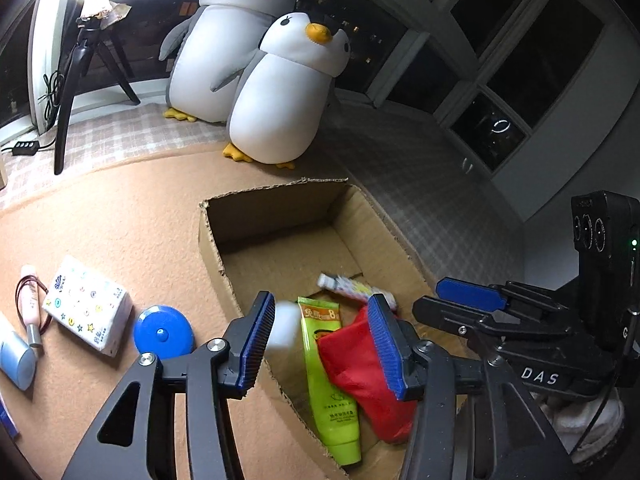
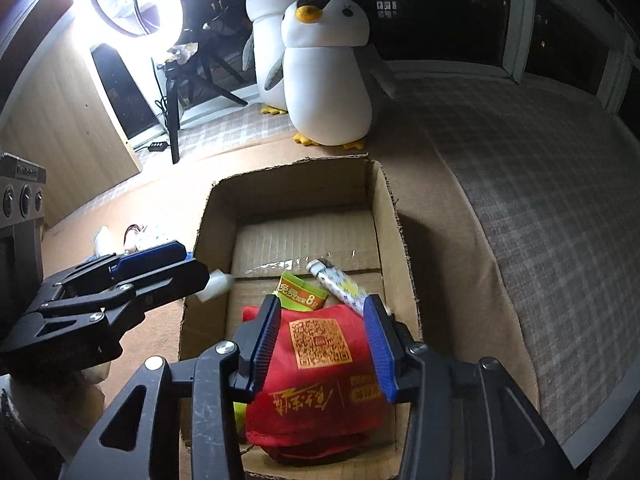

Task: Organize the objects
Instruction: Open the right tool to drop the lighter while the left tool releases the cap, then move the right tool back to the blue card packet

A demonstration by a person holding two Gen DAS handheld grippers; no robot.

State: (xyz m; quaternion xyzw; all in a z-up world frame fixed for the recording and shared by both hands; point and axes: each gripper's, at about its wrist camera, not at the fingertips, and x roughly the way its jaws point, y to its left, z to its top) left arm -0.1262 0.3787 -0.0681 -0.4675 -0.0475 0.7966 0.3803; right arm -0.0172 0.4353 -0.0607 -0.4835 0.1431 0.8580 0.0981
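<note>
On the orange-brown mat [image 1: 132, 216], left edge going right: a pale blue tube [image 1: 18, 360], a pink tube [image 1: 31, 304] with a red cord beside it, a tissue pack [image 1: 88, 304] printed with small icons, then a blue round disc [image 1: 163, 332] just beside the cardboard box [image 1: 208, 240]. Box sits open-topped toward the mat's right side. Inside it, near the front wall: a green tube [image 1: 324, 380] lying lengthwise, a red bag [image 2: 316, 364] (gold QR-style print on top) overlapping the tube's right side, and a white patterned tube [image 2: 340, 284] lying diagonally behind the bag, toward the box's right wall. Left gripper [image 1: 324, 344] hangs over the box's left wall, jaws roughly half apart; a small white object [image 1: 282, 328] (blurred) sits right at the inner face of the left pad, cannot tell if it's touching or clear, and the right pad is well away from it, so no grip. Right gripper [image 2: 324, 344] hangs over the front of the box above the red bag, jaws partly apart, nothing between the pads, bag visible below them. Beyond the mat's far edge, on the checked surface: a ring light on a black tripod [image 2: 176, 120] at the left, two plush penguins [image 1: 280, 92] side by side behind the box.
</note>
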